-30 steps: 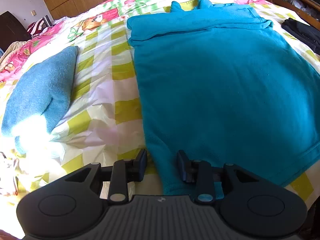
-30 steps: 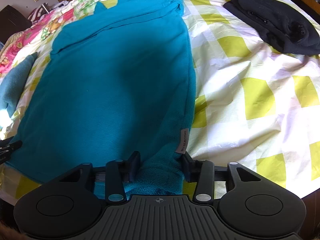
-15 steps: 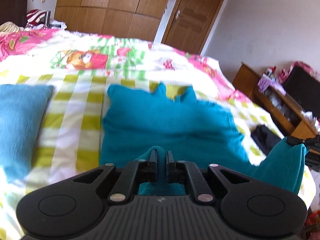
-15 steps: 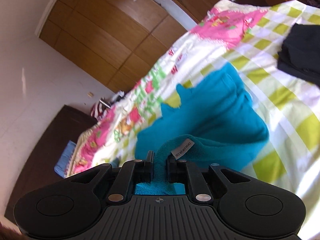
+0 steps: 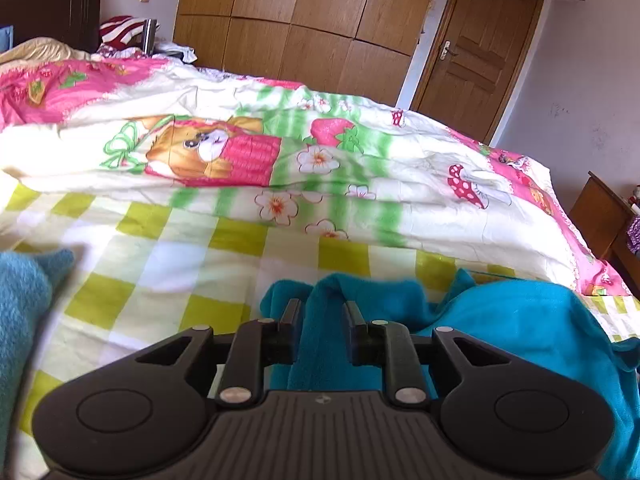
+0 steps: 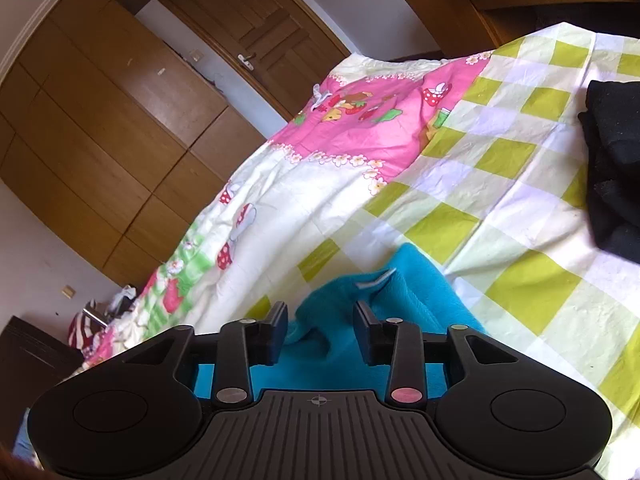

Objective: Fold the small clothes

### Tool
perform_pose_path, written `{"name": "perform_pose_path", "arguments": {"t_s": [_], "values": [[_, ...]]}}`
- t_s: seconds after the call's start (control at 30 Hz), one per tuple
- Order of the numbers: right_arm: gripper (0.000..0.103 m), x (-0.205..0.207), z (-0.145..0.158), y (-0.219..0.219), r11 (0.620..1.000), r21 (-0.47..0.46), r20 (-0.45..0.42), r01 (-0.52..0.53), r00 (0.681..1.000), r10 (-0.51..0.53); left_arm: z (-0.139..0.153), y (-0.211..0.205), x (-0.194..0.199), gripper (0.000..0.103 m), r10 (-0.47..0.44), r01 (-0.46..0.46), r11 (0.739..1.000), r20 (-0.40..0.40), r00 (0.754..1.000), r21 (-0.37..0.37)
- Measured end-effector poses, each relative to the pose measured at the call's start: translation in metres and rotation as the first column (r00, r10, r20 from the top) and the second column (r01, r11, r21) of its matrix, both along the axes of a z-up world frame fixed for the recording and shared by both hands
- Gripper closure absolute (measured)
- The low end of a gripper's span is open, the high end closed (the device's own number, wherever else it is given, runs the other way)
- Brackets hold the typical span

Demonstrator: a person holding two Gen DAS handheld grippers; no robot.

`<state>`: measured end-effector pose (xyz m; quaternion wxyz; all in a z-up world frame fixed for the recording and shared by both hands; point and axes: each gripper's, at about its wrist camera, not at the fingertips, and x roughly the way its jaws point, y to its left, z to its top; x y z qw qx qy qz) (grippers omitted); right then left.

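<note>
Since half a second ago, both sets of jaws have been spread apart, and the teal garment (image 5: 500, 320) that was pinched in them has been released onto the bed (image 5: 280, 208). Its hem, then held up in the air, is now seen bunched at the far end of the garment on the checked part of the cover.

The left gripper (image 5: 320, 314) is held low and level, pointed toward the wardrobe (image 5: 304, 20), its fingers apart with a ridge of teal fabric standing loosely between them, gripped by neither. The right gripper (image 6: 320, 316) is rolled to one side, so the room appears tilted; its fingers are likewise apart, with a fold of the garment and a white label (image 6: 374, 280) lying between and just beyond them.

One teal garment is counted, one lighter blue item (image 5: 24, 304) at the left edge of the left view, one black garment (image 6: 612, 168) at the right edge of the right view, and two grippers.
</note>
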<state>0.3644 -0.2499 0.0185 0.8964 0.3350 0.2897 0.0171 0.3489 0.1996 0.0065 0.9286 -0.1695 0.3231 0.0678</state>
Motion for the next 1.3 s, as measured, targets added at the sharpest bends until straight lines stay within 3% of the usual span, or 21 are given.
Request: {"name": "perform_pose_path", "arguments": {"t_s": [0.1,0.23,0.4,0.57,0.6,0.67,0.83,0.97,1.03,1.1,1.17,1.3], "values": [[0.06,-0.026,-0.002,-0.002,0.99,-0.137,0.012,-0.025,1.0,0.027,-0.007,0.003,-0.021,0.064,0.011,-0.011,1.0,-0.001,1.0,-0.015],[0.055,-0.07,-0.003,0.005,0.924,-0.376,0.013,-0.068,0.997,0.079,-0.012,-0.007,-0.07,0.055,0.006,-0.005,0.998,-0.012,1.0,0.061],[0.049,-0.098,-0.018,0.012,0.864,-0.494,-0.016,-0.095,0.995,0.1,-0.044,-0.012,-0.11,0.049,0.015,-0.01,0.999,-0.104,0.994,0.047],[0.051,-0.093,-0.04,0.001,0.909,-0.396,-0.103,-0.127,0.99,0.093,-0.048,-0.01,-0.117,0.045,0.026,-0.022,0.999,-0.103,0.994,0.043],[0.055,-0.096,-0.039,0.002,0.909,-0.398,-0.091,-0.125,0.991,0.096,-0.045,-0.011,-0.115,0.045,0.018,-0.013,0.999,-0.095,0.995,0.052],[0.075,-0.098,-0.034,0.005,0.906,-0.399,-0.073,-0.138,0.99,0.118,-0.042,-0.01,-0.112,0.046,-0.003,0.007,0.999,-0.077,0.997,0.05],[0.071,-0.089,-0.036,0.012,0.901,-0.398,-0.102,-0.17,0.985,0.141,-0.045,-0.008,-0.114,0.046,-0.016,0.016,1.0,-0.085,0.996,0.001],[0.068,-0.088,-0.042,0.016,0.89,-0.418,-0.094,-0.183,0.983,0.158,-0.046,-0.018,-0.12,0.046,-0.064,0.067,0.997,-0.066,0.996,0.034],[0.066,-0.084,-0.045,0.015,0.892,-0.413,-0.098,-0.185,0.982,0.159,-0.05,-0.015,-0.108,0.049,-0.055,0.056,0.998,-0.082,0.995,0.009],[0.065,-0.077,-0.046,0.014,0.906,-0.379,-0.11,-0.189,0.981,0.158,-0.053,-0.007,-0.098,0.068,-0.038,0.033,0.998,-0.102,0.994,-0.051],[0.088,-0.071,-0.044,0.012,0.919,-0.338,-0.131,-0.203,0.977,0.168,-0.051,-0.003,-0.095,0.078,-0.02,0.011,0.996,-0.102,0.995,-0.087],[0.093,-0.095,-0.013,0.011,0.927,-0.289,-0.059,-0.239,0.971,0.232,-0.025,-0.006,-0.127,0.081,-0.061,0.059,0.992,-0.015,0.998,-0.111]]}}
